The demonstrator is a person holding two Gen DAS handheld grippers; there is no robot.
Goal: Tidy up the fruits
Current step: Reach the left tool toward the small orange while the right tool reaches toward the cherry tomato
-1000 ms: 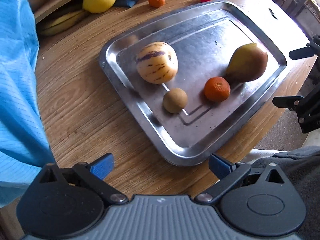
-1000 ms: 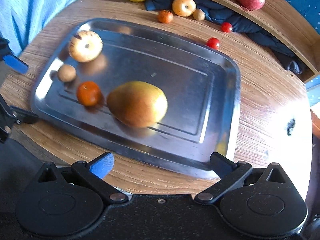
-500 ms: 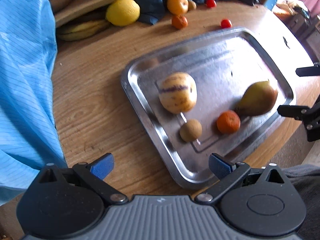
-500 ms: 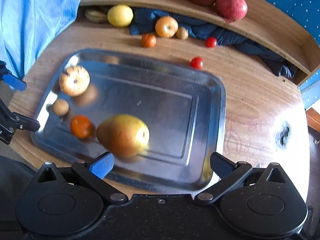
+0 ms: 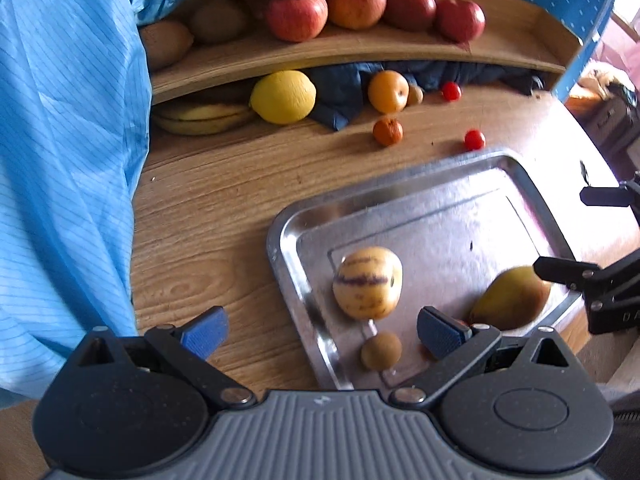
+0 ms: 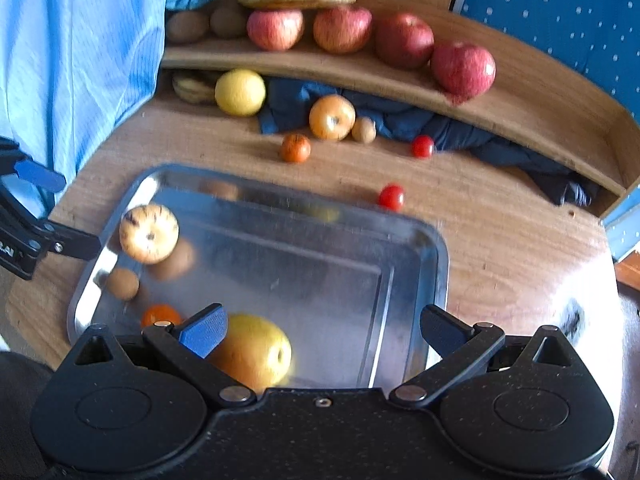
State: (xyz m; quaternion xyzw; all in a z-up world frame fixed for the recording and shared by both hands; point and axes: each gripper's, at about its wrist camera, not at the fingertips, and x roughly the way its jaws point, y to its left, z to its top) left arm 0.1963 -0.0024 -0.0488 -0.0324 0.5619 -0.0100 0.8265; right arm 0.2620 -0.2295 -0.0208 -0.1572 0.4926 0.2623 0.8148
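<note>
- Both our grippers are spread wide and carrying nothing. The left gripper hangs over the near-left corner of the metal tray, and the right gripper sits over the tray's near edge.
- Right under our right gripper at about 7 o'clock is the pear, nearly touching the blue pad of its left finger. If we swing forward low, that finger could clip the pear and send it rolling across the slick metal.
- In the left view the kiwi sits at 6 o'clock on the tray, the striped melon just beyond it, and the small orange is mostly hidden behind our right finger there. Round fruit on a smooth tray: 1 bump and they scatter.
- Further out at 12 o'clock on the wooden table are the loose ones: lemon, mandarin, 2 cherry tomatoes. The tomatoes are tiny and smooth, so wide jaws might squirt 1 out, or squash it if we squeeze hard.
- The blue cloth hangs at 9 o'clock close to our left gripper, and a finger could snag it on a reach toward the lemon.
- The views are blurry, so judging gaps is shaky.
</note>
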